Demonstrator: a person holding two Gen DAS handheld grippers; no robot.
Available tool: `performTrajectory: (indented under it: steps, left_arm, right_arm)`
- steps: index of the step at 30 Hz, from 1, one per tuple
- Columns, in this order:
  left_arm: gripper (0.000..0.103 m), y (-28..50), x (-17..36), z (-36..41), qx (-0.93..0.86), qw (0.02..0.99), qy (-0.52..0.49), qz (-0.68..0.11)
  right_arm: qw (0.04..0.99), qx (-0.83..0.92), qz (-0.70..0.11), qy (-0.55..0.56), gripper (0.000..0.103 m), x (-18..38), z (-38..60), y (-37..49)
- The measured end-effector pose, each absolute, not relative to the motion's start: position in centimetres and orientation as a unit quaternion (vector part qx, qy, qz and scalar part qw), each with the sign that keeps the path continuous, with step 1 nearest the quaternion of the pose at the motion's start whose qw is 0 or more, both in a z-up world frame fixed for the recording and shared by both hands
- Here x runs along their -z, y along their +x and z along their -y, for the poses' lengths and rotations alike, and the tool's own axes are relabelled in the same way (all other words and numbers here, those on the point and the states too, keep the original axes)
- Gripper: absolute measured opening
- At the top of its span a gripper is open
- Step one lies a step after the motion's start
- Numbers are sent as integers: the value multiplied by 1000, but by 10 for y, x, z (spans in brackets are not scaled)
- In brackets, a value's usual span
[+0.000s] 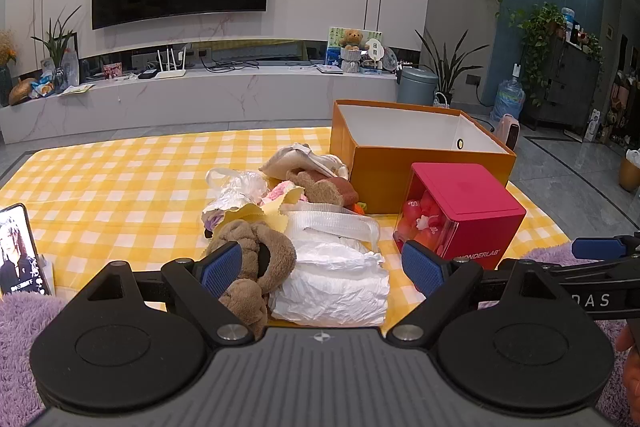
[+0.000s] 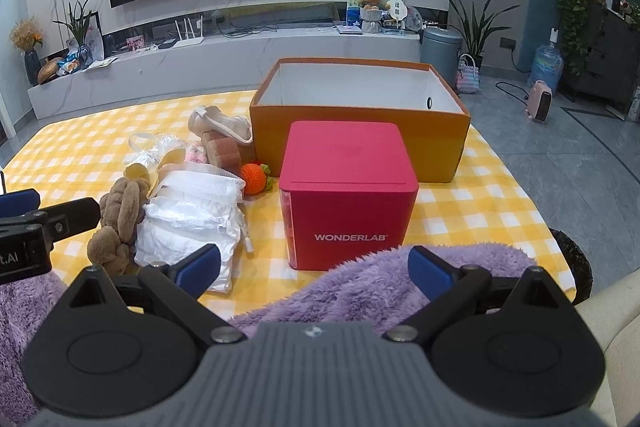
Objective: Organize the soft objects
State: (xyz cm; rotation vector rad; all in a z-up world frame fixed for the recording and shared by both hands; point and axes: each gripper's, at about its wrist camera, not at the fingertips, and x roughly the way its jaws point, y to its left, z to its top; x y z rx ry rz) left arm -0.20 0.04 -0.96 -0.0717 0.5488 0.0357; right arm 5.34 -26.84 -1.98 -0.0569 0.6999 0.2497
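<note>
A pile of soft things lies on the yellow checked cloth (image 1: 120, 183): a brown plush toy (image 1: 256, 267), a white crinkled diaper (image 1: 336, 275), a brown sponge-like piece (image 1: 324, 187) and a crocheted orange (image 2: 254, 179). An open orange box (image 1: 420, 147) stands behind, empty as far as I see. My left gripper (image 1: 322, 267) is open just before the plush toy and diaper. My right gripper (image 2: 314, 269) is open over a purple fluffy blanket (image 2: 360, 291), close to a red WONDERLAB box (image 2: 348, 195).
A phone (image 1: 20, 251) stands at the left edge of the cloth. The red box (image 1: 460, 211) sits in front of the orange box (image 2: 360, 115). Beyond the cloth are the grey floor, a TV cabinet and a grey bin (image 1: 416, 85).
</note>
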Motion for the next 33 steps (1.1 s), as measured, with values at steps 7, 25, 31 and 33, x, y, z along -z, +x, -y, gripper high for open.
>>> performTrajectory:
  steps: [7,25,31,33]
  left_arm:
    - [103,-2,10,0,-17,962,-36,-272]
    - [103,-12,30,-4,-14,956,-27,-293]
    - [93,-5,32,-22,-6,946,-32,-321]
    - [87,-3,32,-29,-7,943,-33,-330]
  right_arm:
    - [931,-122,-342,-28,98,20,268,53]
    - [926,-128,-349,-66,98,30,245,64]
    - [913,-160,-368,-76,93,42,227,76]
    - [905,-182,-377,-77,77,45,220,79]
